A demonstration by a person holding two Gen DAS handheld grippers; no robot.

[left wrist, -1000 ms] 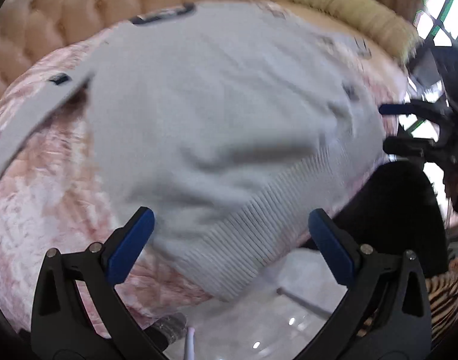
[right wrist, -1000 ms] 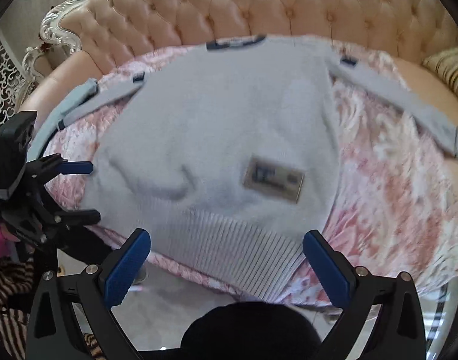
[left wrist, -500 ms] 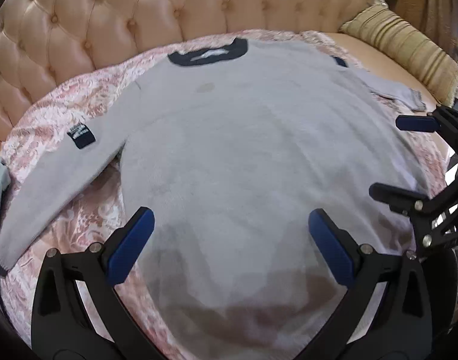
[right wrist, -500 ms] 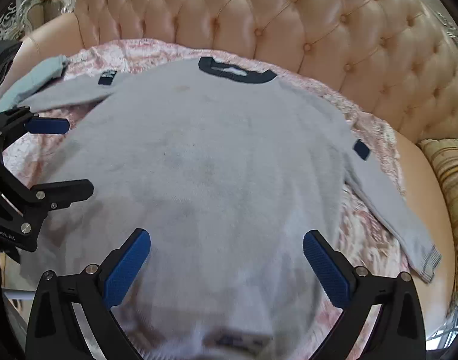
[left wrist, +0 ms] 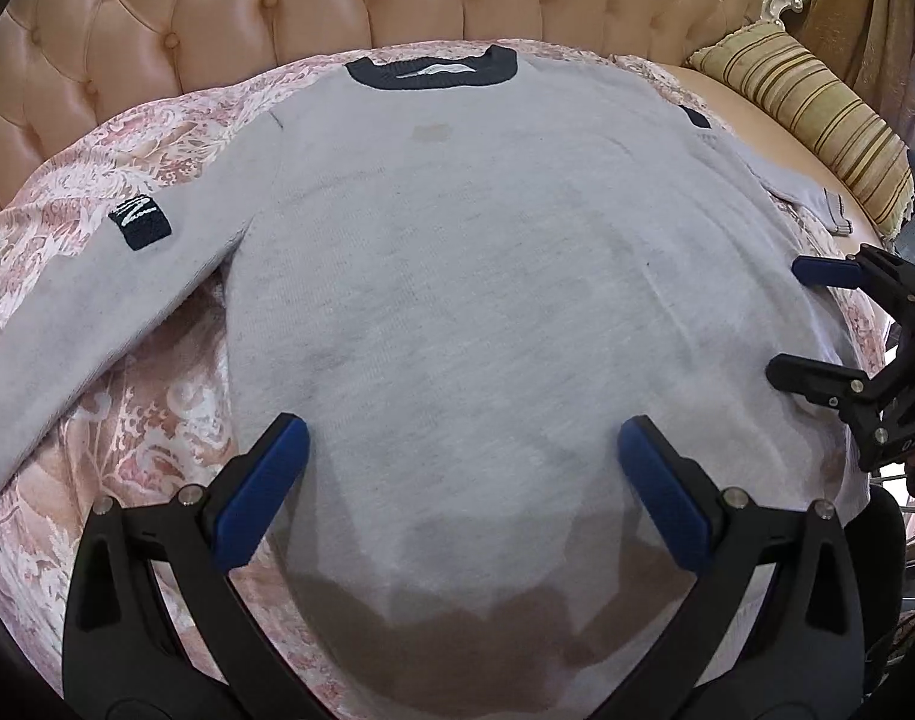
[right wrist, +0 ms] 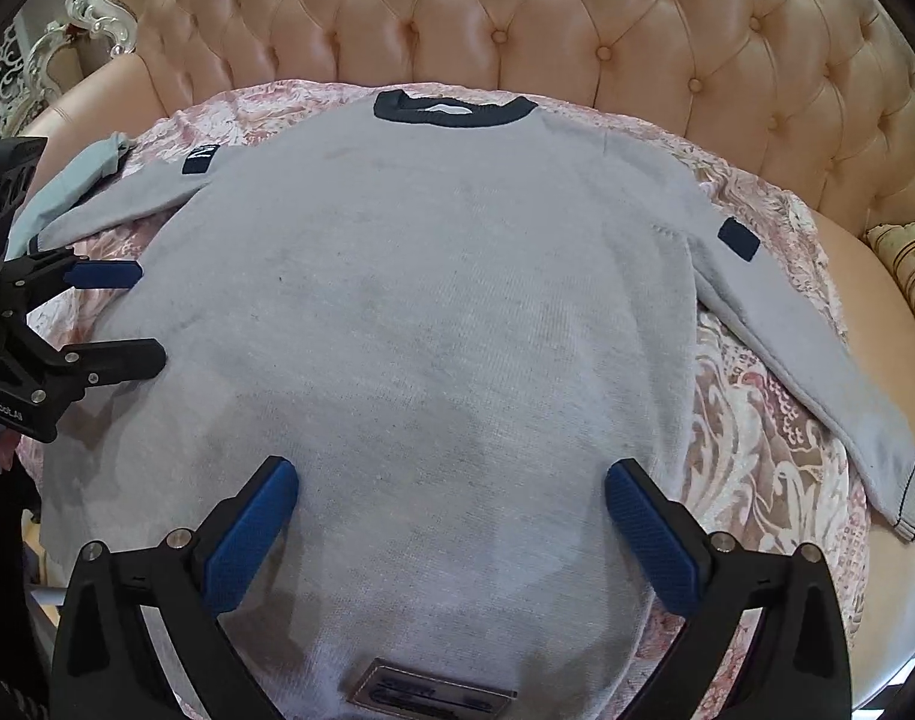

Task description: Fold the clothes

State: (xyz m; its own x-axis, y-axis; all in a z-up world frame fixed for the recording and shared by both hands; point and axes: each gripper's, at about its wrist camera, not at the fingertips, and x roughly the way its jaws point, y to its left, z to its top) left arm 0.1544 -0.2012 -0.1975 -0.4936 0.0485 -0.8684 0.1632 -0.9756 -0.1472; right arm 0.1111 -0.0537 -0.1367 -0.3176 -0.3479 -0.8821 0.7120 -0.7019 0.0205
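Note:
A grey sweater [left wrist: 457, 276] with a dark collar [left wrist: 431, 73] lies flat on a pink patterned cover, collar toward the sofa back, both sleeves spread out. It also shows in the right wrist view [right wrist: 433, 312], with a logo patch [right wrist: 427, 693] near its hem. My left gripper [left wrist: 463, 480] is open and empty above the lower left body. My right gripper [right wrist: 451, 516] is open and empty above the lower right body. Each gripper shows in the other's view: the right [left wrist: 817, 324], the left [right wrist: 121, 312].
A tufted peach sofa back [right wrist: 517, 18] stands behind the cover [left wrist: 145, 420]. A striped cushion [left wrist: 811, 120] lies at the right end. A light blue cloth [right wrist: 67, 180] lies by the left sleeve end.
Both grippers have moved from off the sofa's front edge to above the sweater. The sweater now lies flat and spread, with its hem under the cameras.

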